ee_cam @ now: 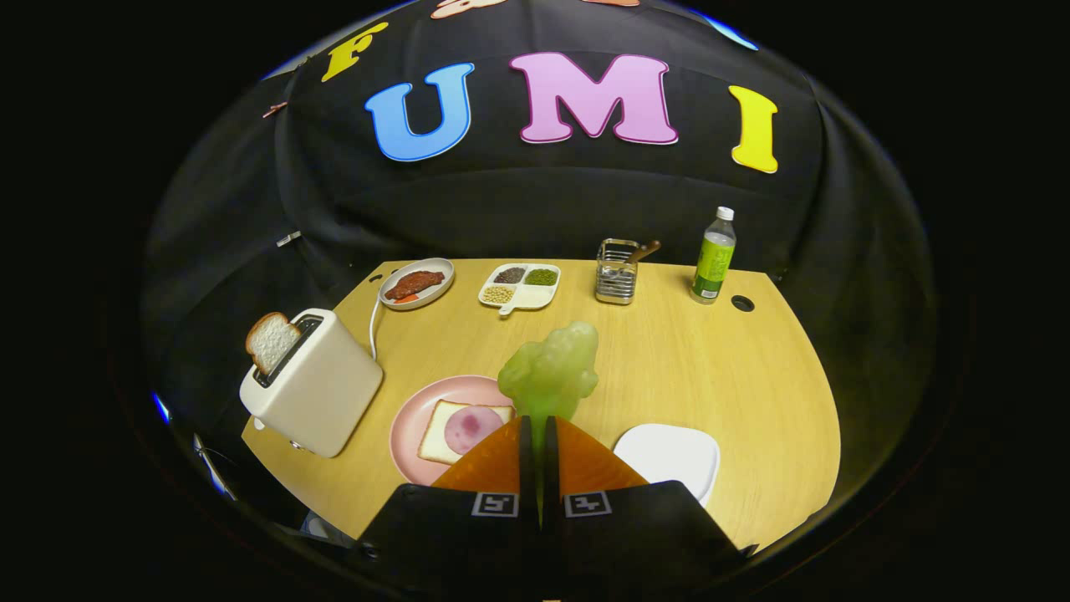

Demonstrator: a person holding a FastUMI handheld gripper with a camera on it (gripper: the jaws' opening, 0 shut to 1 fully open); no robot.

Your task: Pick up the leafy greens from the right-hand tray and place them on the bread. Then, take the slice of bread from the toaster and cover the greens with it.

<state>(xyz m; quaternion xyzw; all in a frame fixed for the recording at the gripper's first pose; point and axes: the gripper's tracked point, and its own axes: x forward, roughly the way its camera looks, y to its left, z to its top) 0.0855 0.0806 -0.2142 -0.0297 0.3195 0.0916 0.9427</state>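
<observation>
Gripper view: tongs (539, 435) clamped on greens (552, 372), leaf sticking up ahead of tips, above surface (710, 368). Bread (464, 431) on plate (410, 426) just left. Risk: thin pinch, floppy leaf slips; release off-centre, greens miss bread.

Tongs (539, 435) nearly closed, both fingers seemingly pinching the leafy greens (552, 372)

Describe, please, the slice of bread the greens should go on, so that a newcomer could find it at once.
Start at the white toaster on the wooden table; beside it, just ahead of the gripper, sits a pink plate. The bread slice lies flat on that plate, near the leafy greens the shut fingers hold. Unlike the bare slice in the toaster, it carries a round pink slice of meat.
</observation>
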